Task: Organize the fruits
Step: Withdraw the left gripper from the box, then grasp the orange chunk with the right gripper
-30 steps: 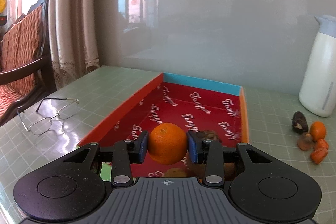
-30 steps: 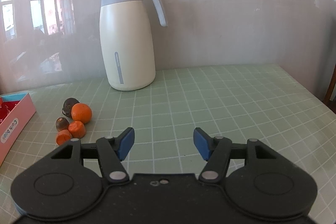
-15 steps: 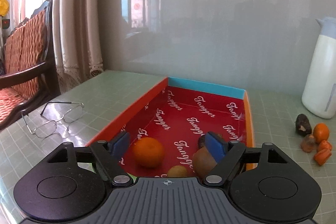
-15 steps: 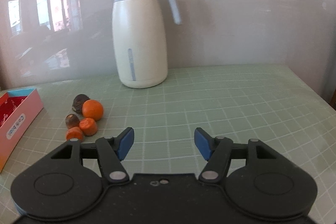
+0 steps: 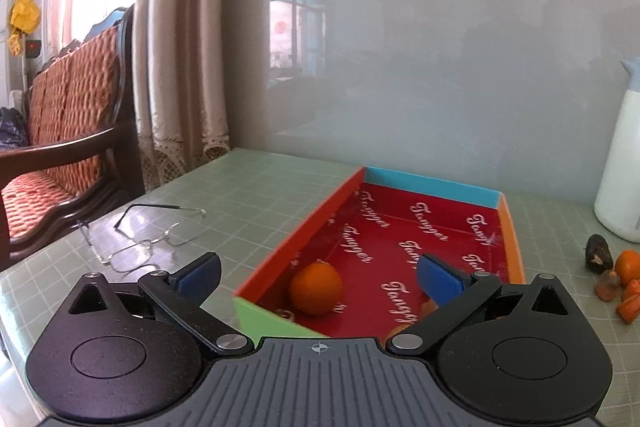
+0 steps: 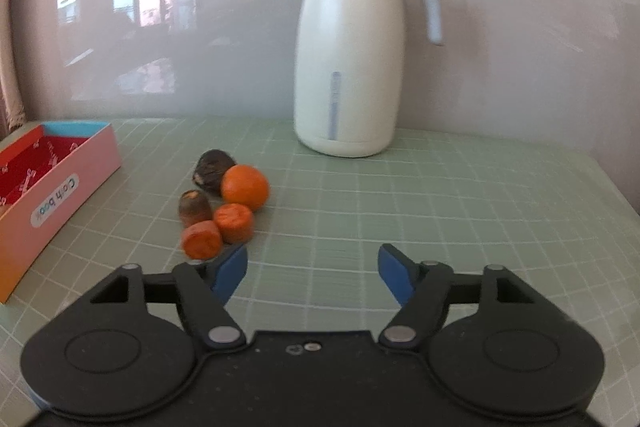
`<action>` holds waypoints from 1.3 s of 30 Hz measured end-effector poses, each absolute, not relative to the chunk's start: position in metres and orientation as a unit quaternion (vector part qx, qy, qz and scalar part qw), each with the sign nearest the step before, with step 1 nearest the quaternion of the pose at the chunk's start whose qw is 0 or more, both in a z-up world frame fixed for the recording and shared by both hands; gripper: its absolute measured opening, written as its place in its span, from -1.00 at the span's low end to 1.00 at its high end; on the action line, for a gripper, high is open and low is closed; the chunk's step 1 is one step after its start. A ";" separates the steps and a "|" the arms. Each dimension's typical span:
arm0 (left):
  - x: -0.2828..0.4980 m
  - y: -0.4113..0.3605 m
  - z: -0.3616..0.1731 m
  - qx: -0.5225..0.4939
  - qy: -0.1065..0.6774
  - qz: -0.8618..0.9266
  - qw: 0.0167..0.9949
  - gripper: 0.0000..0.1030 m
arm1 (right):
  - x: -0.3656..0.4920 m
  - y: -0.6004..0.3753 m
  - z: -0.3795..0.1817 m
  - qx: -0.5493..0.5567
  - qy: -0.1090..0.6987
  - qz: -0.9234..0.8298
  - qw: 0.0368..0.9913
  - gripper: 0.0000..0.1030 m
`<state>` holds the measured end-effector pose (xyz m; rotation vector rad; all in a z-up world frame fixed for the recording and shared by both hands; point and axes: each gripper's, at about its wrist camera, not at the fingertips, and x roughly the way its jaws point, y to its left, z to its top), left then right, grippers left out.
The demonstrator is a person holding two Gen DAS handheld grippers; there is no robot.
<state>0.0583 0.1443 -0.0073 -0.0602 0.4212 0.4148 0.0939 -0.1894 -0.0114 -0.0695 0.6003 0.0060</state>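
In left view only: spectacles [image 5: 146,237]

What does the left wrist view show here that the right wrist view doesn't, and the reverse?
Only the left wrist view shows the eyeglasses, the wooden bench, the curtain, the open left gripper and the orange lying in the red box.

Only the right wrist view shows the open right gripper and the jug's handle.

Both show the box, the white thermos jug, the loose pile of fruit pieces and the green gridded table.
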 end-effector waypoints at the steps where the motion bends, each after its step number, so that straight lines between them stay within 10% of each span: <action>1: 0.057 0.148 -0.008 -0.031 0.207 0.206 0.956 1.00 | 0.096 -0.186 -0.013 -0.036 0.296 0.007 0.954 0.42; 27: 0.034 0.213 -0.019 -0.055 0.212 0.254 0.942 1.00 | 0.141 -0.134 -0.041 -0.054 0.319 0.045 0.945 0.23; 32: 0.029 0.224 -0.021 -0.065 0.208 0.260 0.941 1.00 | 0.145 -0.129 -0.041 -0.052 0.335 0.051 0.940 -0.41; 39: 0.019 0.234 -0.019 -0.081 0.200 0.274 0.937 1.00 | 0.135 -0.120 -0.030 -0.049 0.319 0.063 0.944 -0.40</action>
